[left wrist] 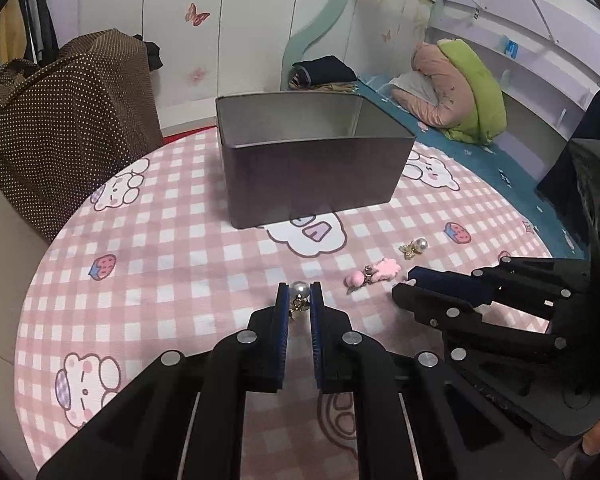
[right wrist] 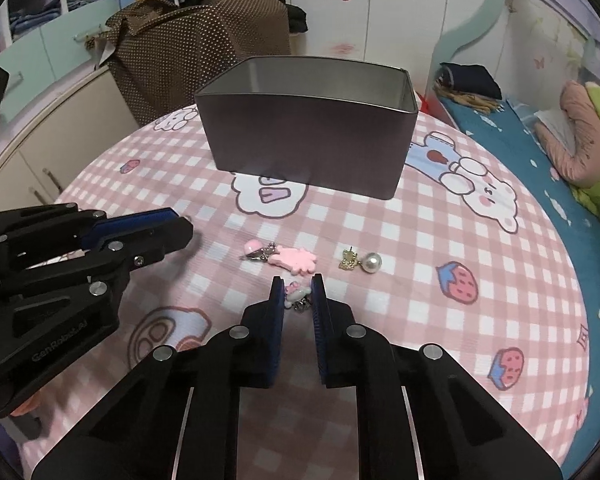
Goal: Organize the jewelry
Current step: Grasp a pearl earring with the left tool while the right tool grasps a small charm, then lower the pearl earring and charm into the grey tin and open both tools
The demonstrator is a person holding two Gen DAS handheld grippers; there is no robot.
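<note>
"GenRobot.AI" in pale letters, on the left gripper (right wrist: 180,226) body

1. I see even, soft indoor light, moderately bright, with no glare.
2. Both fisheye views bend hard at dark, vignetted edges.
3. The tin box (left wrist: 312,184) casts only a faint shadow.

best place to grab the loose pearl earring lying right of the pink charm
Take the pearl earring across its pearl, coming down from above with one finger on each side. The round bead stands highest off the tablecloth and gives the pads something to close on; the gold bow and post lie flat and thin. There is bare cloth all round it.
</note>
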